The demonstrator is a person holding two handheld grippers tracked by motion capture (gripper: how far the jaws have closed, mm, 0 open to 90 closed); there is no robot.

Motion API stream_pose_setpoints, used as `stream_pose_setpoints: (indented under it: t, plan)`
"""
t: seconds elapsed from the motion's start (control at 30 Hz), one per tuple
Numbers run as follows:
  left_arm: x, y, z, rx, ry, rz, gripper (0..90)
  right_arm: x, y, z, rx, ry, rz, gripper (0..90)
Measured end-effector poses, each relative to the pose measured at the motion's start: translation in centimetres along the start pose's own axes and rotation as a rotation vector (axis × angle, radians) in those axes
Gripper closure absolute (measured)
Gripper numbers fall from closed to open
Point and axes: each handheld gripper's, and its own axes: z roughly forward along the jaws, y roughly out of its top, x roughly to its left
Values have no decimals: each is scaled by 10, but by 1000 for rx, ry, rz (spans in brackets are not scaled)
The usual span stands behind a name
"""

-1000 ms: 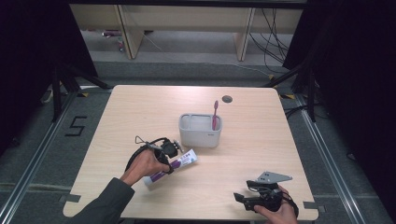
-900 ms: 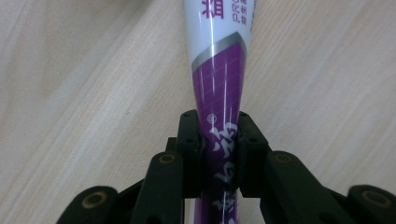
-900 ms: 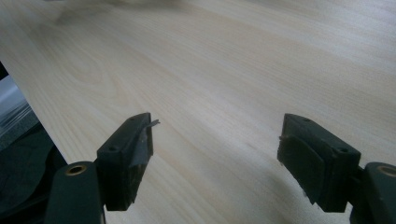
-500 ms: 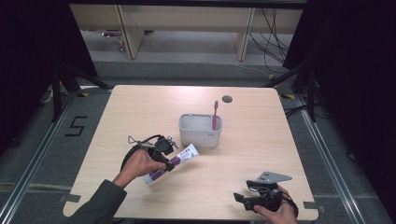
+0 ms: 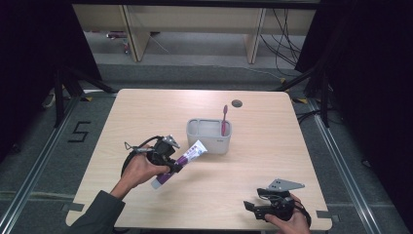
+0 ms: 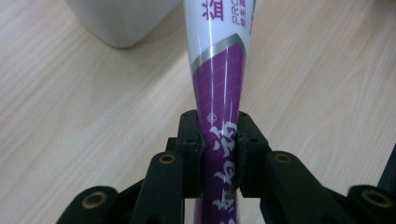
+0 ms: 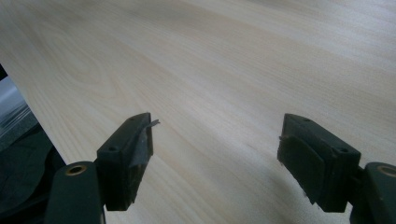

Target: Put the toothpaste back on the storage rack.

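The left gripper [image 6: 217,149] pinches the purple toothpaste tube [image 6: 219,79] at frame centre, near its soft tail. It could slip or buckle against the grey holder [image 5: 209,136]. The right gripper [image 7: 215,154] gapes empty.

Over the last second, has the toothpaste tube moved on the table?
Yes. Clamped in the left gripper, the toothpaste tube has tilted up, its white end now closer to the grey holder that has stayed put.

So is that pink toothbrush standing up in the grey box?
Yes, upright: the toothbrush stands in the grey box, leaning against its right side, head up.
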Motion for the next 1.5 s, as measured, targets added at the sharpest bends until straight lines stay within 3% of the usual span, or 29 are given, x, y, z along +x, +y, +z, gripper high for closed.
stream_pose_setpoints:
  t: [0.07,0.27,0.4,0.47,0.67,0.7,0.8,1.13,1.5]
  plan:
    - [3,0,-4,-32,-1,18,752,0,0,0,-1,-6,-4,266]
    - [6,1,-12,-105,3,11,752,0,0,-1,2,3,8,266]
    - [7,1,-16,-158,4,-6,753,0,0,-1,2,3,10,266]
    - [7,2,-18,-206,4,-30,753,0,0,-1,4,2,12,266]
    - [10,5,-26,-288,19,-42,753,0,0,0,3,4,9,266]
    - [10,6,-26,-308,10,-62,753,0,0,0,3,4,9,266]
    - [12,11,-31,-333,24,-49,753,0,0,-1,1,2,8,266]
    - [15,31,-36,-486,54,-86,753,0,0,0,2,5,7,266]
    - [19,49,-34,-583,74,-117,753,0,0,0,8,7,21,266]
